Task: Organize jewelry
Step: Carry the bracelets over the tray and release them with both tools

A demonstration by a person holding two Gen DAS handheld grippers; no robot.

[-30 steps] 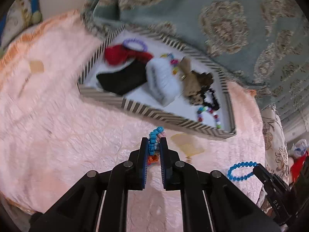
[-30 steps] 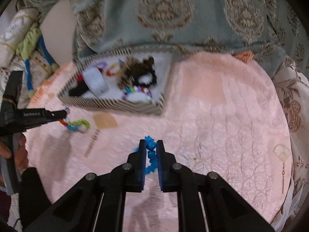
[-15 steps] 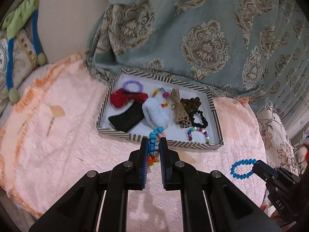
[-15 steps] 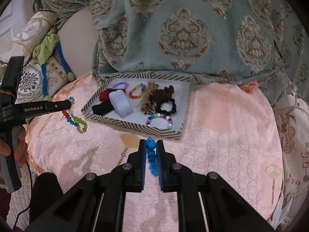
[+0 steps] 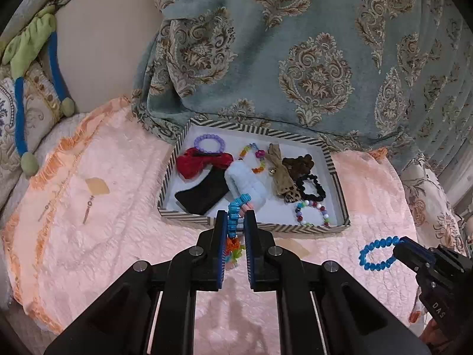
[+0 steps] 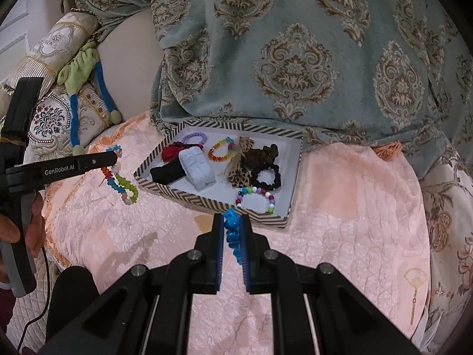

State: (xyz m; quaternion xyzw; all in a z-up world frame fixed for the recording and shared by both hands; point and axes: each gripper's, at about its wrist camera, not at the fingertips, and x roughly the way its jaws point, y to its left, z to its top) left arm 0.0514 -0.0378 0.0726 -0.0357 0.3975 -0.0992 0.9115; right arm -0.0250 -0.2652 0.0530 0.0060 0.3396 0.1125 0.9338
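A striped-rim tray [image 5: 260, 228] [image 6: 207, 201] sits on the pink bedspread and holds bracelets, scrunchies and hair bows. My left gripper [image 5: 236, 217] is shut on a multicoloured bead bracelet [image 5: 235, 216], held above the bedspread just in front of the tray's near rim; the bracelet also shows hanging from it in the right wrist view [image 6: 121, 182]. My right gripper [image 6: 232, 222] is shut on a blue bead bracelet [image 6: 232, 230], raised near the tray's near right corner; the left wrist view shows this bracelet [image 5: 377, 253] as a full loop.
A teal patterned blanket [image 5: 295, 59] rises behind the tray. Embroidered pillows and a green and blue plush strap [image 6: 77, 88] lie at the left. The pink bedspread [image 5: 88, 207] spreads all round the tray. A fan-shaped earring [image 6: 415, 281] lies at the far right.
Both grippers have risen and pulled back from the bedspread with their bracelets, so the tray now looks farther and smaller. Both stay shut.
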